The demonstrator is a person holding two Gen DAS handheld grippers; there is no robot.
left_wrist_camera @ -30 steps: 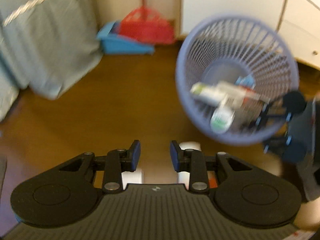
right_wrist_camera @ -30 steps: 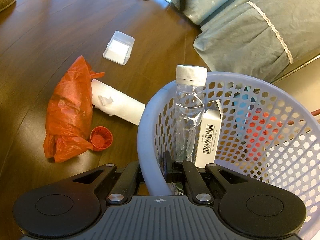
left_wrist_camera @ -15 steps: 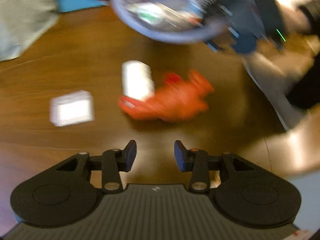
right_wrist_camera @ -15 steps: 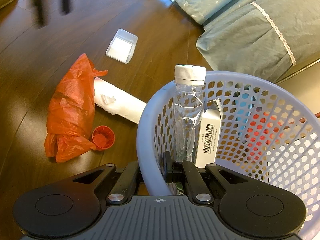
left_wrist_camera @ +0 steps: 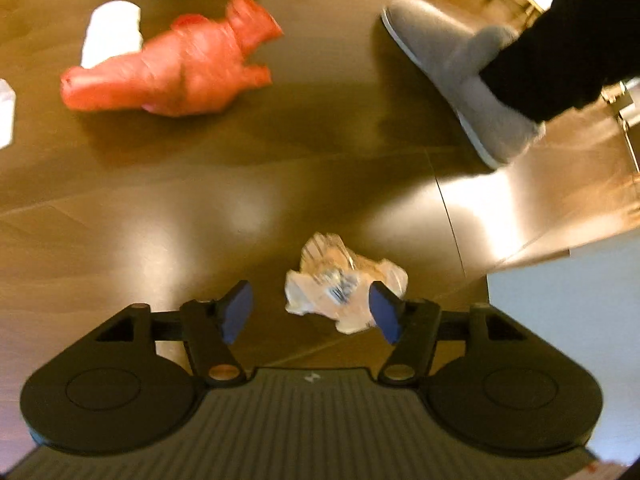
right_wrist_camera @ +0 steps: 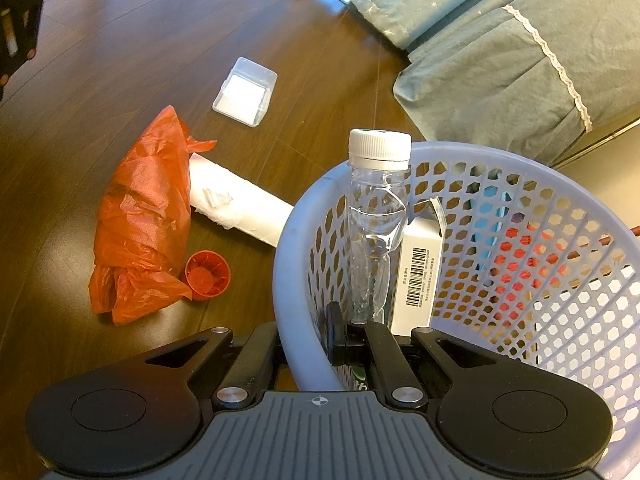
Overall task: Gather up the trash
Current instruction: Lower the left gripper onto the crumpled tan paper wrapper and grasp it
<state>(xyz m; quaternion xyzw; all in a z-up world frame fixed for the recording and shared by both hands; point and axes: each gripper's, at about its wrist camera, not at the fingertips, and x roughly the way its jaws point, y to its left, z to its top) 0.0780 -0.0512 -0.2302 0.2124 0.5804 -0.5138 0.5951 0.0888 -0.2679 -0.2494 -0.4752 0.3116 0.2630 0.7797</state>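
Left tongs (left_wrist_camera: 310, 312) are opening above the floor, the crumpled clear wrapper (left_wrist_camera: 344, 286) lying between them, nearer the right pad (left_wrist_camera: 384, 312), untouched, while right tongs (right_wrist_camera: 310, 334) are clamping together on the basket (right_wrist_camera: 288, 240) rim.

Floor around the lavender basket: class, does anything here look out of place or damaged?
Yes. Litter lies loose on the wooden floor: a crumpled red plastic bag, a white paper roll with a torn patch, a red cap and a clear lidded box. In the basket, the clear bottle is dented.
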